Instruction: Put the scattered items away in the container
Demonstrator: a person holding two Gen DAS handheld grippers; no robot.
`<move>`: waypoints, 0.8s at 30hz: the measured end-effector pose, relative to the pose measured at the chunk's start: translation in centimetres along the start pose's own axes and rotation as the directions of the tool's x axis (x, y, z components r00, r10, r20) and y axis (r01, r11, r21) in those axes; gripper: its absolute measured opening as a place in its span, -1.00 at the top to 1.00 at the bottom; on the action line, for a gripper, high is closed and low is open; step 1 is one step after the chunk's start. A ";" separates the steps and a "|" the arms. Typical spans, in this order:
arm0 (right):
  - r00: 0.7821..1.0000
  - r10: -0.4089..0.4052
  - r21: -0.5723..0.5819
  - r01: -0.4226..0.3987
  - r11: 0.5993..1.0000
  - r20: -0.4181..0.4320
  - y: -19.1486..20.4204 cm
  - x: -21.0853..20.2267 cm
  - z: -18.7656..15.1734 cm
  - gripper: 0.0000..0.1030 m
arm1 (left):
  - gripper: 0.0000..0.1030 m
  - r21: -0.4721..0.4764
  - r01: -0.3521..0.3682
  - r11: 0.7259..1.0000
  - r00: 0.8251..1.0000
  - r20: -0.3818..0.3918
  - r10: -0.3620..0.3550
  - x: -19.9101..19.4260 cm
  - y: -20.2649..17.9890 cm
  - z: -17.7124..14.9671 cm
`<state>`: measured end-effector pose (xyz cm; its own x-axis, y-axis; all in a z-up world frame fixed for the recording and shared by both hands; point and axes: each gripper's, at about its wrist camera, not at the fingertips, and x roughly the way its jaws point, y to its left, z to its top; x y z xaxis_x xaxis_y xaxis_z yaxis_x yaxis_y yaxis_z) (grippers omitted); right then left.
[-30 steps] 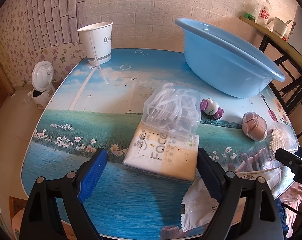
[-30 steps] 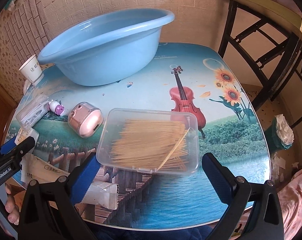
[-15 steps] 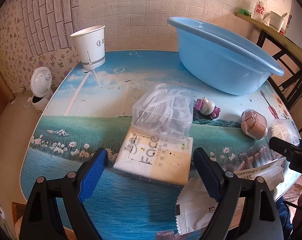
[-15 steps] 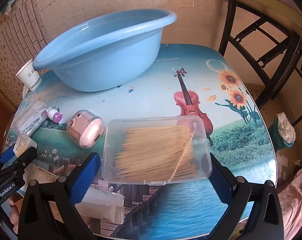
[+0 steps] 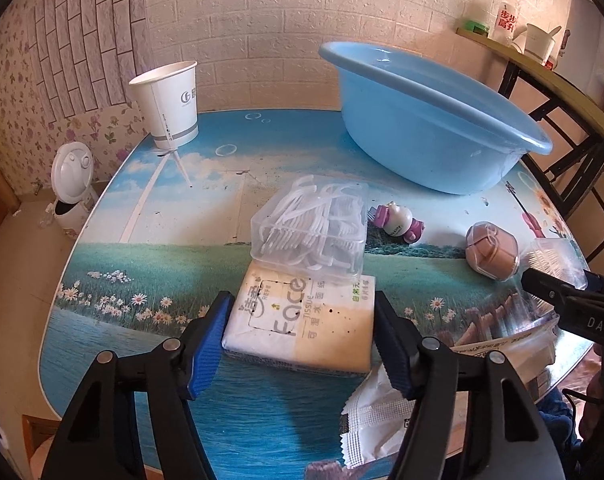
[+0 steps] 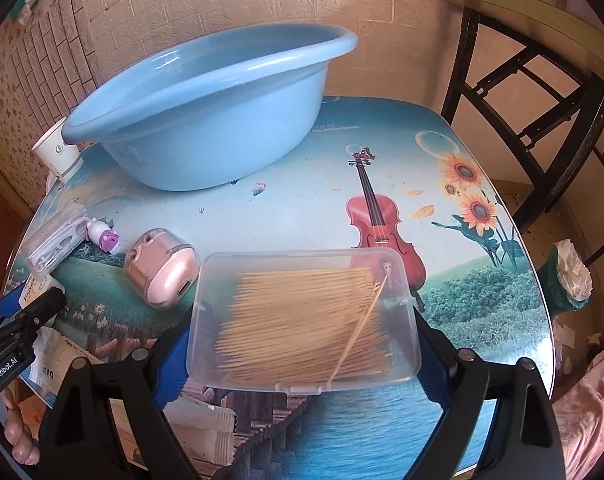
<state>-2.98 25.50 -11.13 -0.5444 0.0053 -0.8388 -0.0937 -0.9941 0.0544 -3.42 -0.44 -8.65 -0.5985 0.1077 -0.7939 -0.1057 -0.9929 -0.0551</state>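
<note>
Toothpick box (image 6: 302, 320), clear and full of wooden picks, lies on the counter (image 6: 382, 168) in front of the blue basin (image 6: 205, 112), and the right gripper (image 6: 297, 352) has just been closing its jaws, whose blue pads now stand at its two short ends, pressing or nearly so. Also in front of the basin, the left gripper (image 5: 302, 336) has been closing its jaws on the tissue pack (image 5: 297, 320), the pads against its sides. A clear floss-pick box (image 5: 314, 224) rests on the pack's far edge, with a pink earbud case (image 6: 161, 272) and a small purple toy (image 6: 101, 234) beside it.
</note>
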 end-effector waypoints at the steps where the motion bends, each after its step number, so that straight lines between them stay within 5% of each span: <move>1: 1.000 0.000 -0.001 0.000 1.000 -0.002 0.0 0.0 0.0 -0.80 | -0.27 0.007 -0.005 1.000 1.000 0.003 0.005 -0.2 -0.1 0.1; 24: 0.999 0.024 0.004 -0.024 1.000 0.033 0.4 -2.9 -0.2 -0.80 | -0.27 -0.014 -0.036 0.999 0.999 0.038 0.037 -2.4 -0.3 0.9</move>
<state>-1.26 25.06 -8.79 -0.5733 -0.0151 -0.8192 -0.0834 -0.9936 0.0767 -2.67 -0.38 -6.21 -0.6316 0.0728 -0.7719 -0.0726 -0.9968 -0.0347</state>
